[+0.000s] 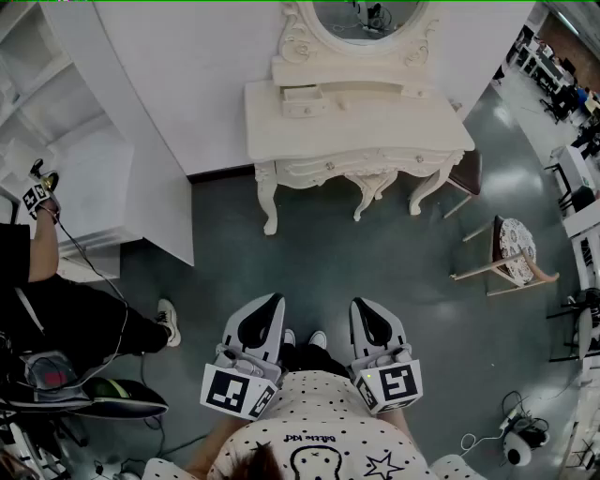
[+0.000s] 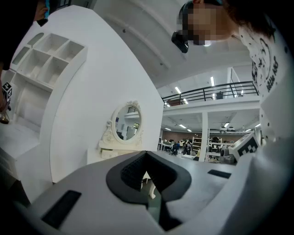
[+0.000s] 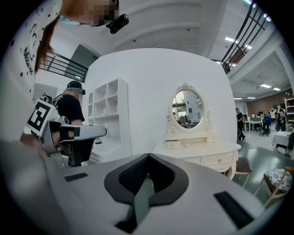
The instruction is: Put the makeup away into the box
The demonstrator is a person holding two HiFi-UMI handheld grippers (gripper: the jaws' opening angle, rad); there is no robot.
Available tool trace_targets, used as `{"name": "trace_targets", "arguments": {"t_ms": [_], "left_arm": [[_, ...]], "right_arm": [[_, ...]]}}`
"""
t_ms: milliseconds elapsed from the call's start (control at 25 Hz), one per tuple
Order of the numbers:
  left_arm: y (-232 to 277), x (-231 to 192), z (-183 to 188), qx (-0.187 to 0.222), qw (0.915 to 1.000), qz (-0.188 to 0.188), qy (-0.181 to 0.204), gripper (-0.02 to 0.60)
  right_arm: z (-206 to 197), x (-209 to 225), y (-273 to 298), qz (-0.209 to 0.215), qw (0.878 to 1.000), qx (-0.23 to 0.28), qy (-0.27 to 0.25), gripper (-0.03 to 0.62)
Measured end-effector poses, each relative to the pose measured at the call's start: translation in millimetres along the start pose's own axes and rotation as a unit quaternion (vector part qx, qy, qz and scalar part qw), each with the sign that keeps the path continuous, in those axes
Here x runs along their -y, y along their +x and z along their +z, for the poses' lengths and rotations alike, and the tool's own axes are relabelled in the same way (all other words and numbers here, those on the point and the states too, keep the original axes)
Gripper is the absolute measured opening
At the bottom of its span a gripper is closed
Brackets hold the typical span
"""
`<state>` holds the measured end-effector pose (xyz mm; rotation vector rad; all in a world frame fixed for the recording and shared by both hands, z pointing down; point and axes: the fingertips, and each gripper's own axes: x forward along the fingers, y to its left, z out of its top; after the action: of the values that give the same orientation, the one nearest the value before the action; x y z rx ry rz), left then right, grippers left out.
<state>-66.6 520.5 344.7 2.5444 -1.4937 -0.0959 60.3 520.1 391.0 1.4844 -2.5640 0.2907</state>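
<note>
Jaws of left gripper [image 2: 146,153] and right gripper [image 3: 148,156] are pressed together, empty; shoes [image 1: 317,338] between them are shown only in head view.

There is one dressing table [image 1: 356,127], one oval mirror [image 1: 366,19] and one shelf unit [image 1: 47,94]. There are two chairs [image 1: 511,246] [image 1: 467,173]. Two grippers show: left gripper [image 1: 270,305], right gripper [image 1: 364,307].
</note>
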Motion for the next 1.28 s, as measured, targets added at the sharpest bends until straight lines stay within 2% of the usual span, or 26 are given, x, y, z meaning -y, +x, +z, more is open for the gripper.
{"name": "trace_targets", "arguments": {"t_ms": [640, 960, 1280], "left_arm": [[2.2, 6.3, -0.3, 0.001, 1.0, -0.004, 0.002, -0.005], [17.5, 19.7, -2.9, 0.001, 0.9999, -0.01, 0.008, -0.005], [28.2, 30.2, -15.9, 0.003, 1.0, 0.002, 0.005, -0.005]], "right_arm": [[-1.6, 6.5, -9.5, -0.009, 1.0, -0.004, -0.002, 0.006], [2.0, 22.5, -15.9, -0.006, 1.0, 0.012, -0.001, 0.006], [-13.1, 49.4, -21.1, -0.011, 1.0, -0.002, 0.001, 0.006]]}}
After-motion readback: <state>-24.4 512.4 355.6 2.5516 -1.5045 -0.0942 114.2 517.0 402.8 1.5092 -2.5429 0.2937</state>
